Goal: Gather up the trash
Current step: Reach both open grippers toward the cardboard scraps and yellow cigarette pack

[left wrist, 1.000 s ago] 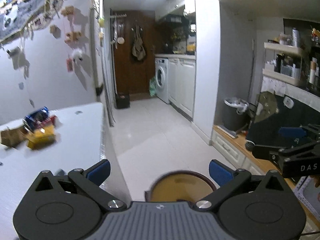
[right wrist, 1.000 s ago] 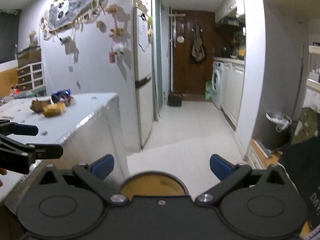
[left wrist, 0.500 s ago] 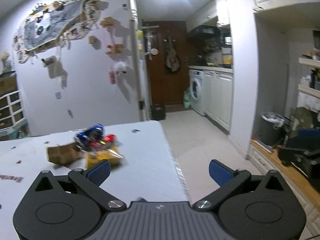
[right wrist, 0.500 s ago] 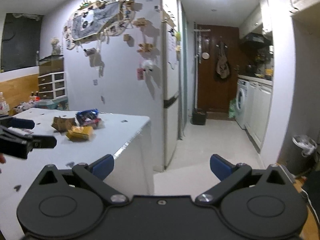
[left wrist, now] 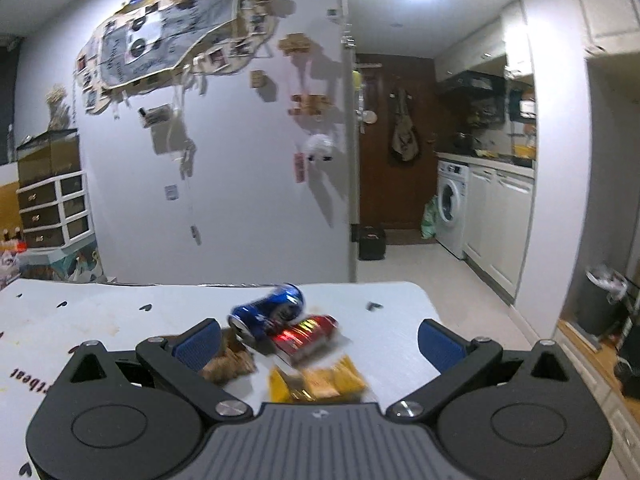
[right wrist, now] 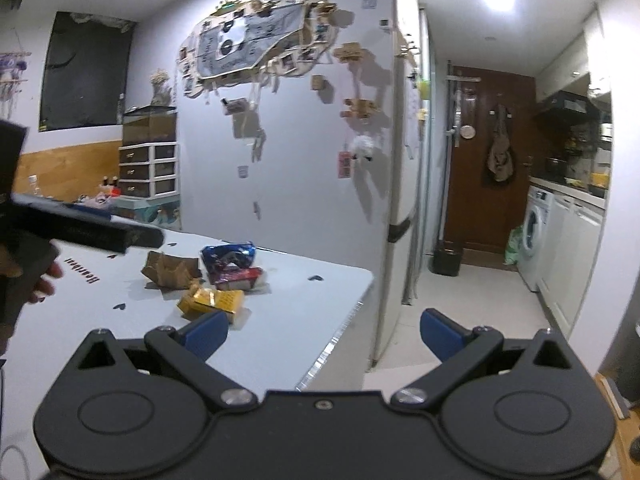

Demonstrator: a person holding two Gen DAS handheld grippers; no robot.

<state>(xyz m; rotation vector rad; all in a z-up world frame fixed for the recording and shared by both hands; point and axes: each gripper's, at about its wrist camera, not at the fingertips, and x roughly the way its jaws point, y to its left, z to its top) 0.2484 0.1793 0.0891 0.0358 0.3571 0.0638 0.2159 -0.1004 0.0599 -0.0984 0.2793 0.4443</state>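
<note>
A small pile of trash lies on the white table (left wrist: 120,312): a blue crushed can (left wrist: 267,311), a red can (left wrist: 306,332), a yellow wrapper (left wrist: 320,380) and a brown crumpled paper (left wrist: 228,362). My left gripper (left wrist: 318,342) is open and empty, just above and before the pile. In the right wrist view the same pile shows: blue can (right wrist: 230,255), red can (right wrist: 236,276), yellow wrapper (right wrist: 212,301), brown paper (right wrist: 170,270). My right gripper (right wrist: 324,330) is open and empty, short of the table's corner. The left gripper (right wrist: 80,232) shows at left.
A dark bin with a white liner (left wrist: 604,300) stands on the floor at right. A fridge (right wrist: 404,200) stands past the table. A corridor leads to a brown door (left wrist: 394,160), with a washing machine (left wrist: 452,208) and a small black bin (left wrist: 371,242).
Both grippers have swung left and up from the floor and a brown round bin toward the table. The trash pile has come close under my left gripper.
</note>
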